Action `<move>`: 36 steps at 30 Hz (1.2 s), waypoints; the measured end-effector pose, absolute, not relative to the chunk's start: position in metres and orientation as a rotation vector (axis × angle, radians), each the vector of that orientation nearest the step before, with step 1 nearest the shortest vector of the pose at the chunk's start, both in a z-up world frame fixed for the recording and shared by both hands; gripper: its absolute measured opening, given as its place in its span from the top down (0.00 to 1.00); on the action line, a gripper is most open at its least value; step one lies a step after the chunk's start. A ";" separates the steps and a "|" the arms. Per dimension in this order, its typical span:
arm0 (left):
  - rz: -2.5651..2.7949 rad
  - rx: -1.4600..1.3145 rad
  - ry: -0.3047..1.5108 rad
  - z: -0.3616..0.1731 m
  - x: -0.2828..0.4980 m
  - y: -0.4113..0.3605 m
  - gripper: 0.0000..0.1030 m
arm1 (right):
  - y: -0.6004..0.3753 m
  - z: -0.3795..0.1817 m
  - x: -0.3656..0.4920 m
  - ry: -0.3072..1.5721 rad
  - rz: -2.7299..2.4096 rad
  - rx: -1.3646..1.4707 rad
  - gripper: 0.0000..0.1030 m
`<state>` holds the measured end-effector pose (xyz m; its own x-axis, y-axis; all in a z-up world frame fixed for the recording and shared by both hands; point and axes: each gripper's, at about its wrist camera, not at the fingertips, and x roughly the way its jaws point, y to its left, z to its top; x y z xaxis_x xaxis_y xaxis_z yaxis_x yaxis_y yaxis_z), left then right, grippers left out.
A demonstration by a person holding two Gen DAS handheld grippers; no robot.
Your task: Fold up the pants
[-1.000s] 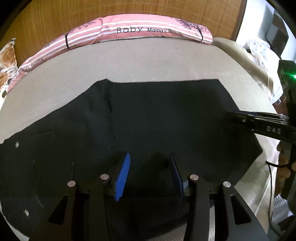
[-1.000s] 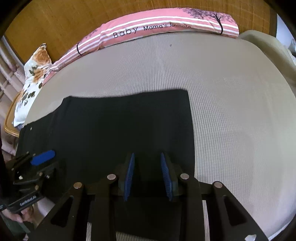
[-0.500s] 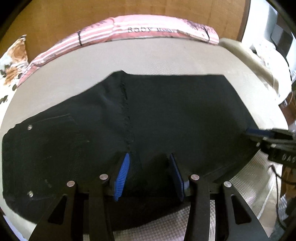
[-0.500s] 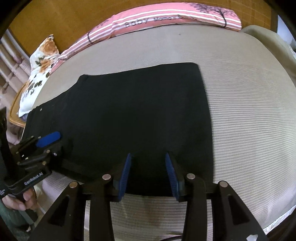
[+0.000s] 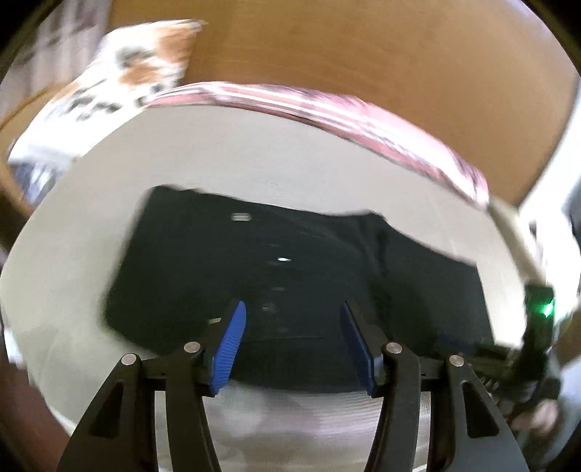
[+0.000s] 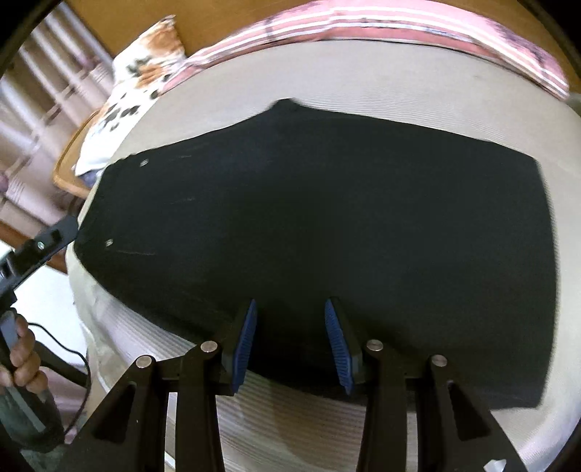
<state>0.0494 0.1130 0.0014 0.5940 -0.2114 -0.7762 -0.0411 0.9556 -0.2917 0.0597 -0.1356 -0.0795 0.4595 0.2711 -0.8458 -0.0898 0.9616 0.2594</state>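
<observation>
Black pants (image 6: 326,218) lie flat on the bed, folded into a broad dark panel, with the riveted waist end at the left of the right wrist view. My right gripper (image 6: 290,308) hovers over their near edge, open, with no cloth pinched between its blue pads. My left gripper (image 5: 292,308) is over the near edge at the waist end. Its jaws are opening and nothing is gripped between them. The left wrist view is blurred by motion, but the pants (image 5: 290,254) still show. The left gripper (image 6: 54,236) also appears at the left edge, held by a hand (image 6: 21,359).
The grey ribbed mattress (image 6: 417,76) surrounds the pants. A pink striped pillow (image 6: 399,21) lies along the wooden headboard, and a floral pillow (image 6: 145,65) sits at the far left. A cable (image 6: 72,363) hangs by the bed's left edge. The right gripper's body with a green light (image 5: 541,308) is at the right.
Both grippers have drawn back to the pants' near edge. The left one swung over to the waist end, rolled, and its jaws stand wider. The right jaws have widened a little.
</observation>
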 end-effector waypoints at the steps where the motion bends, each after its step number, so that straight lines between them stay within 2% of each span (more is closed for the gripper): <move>1: -0.080 -0.335 0.928 0.001 0.046 0.126 0.46 | -0.125 -0.080 0.064 1.077 0.248 0.177 0.63; 7: 0.013 -0.642 0.930 -0.024 0.027 0.197 0.46 | -0.083 -0.077 0.078 1.097 0.354 0.129 0.61; 10: 0.005 -0.812 0.930 -0.043 0.023 0.217 0.43 | -0.077 -0.071 0.082 1.096 0.383 0.153 0.51; 12: -0.019 -0.915 0.939 -0.058 0.023 0.226 0.41 | -0.075 -0.065 0.081 1.082 0.390 0.170 0.49; 20: -0.014 -1.110 0.939 -0.099 0.028 0.246 0.41 | -0.081 -0.058 0.083 1.075 0.368 0.203 0.48; 29: -0.031 -1.154 0.842 -0.109 0.041 0.260 0.41 | -0.074 -0.063 0.088 1.101 0.370 0.201 0.48; 36: -0.008 -1.042 0.806 -0.103 0.050 0.254 0.42 | -0.070 -0.063 0.093 1.100 0.377 0.211 0.48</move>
<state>0.0502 0.2539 -0.1031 0.7197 -0.3680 -0.5887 -0.3568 0.5314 -0.7683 0.0930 -0.0696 -0.0626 0.3991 0.3984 -0.8258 -0.1923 0.9170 0.3494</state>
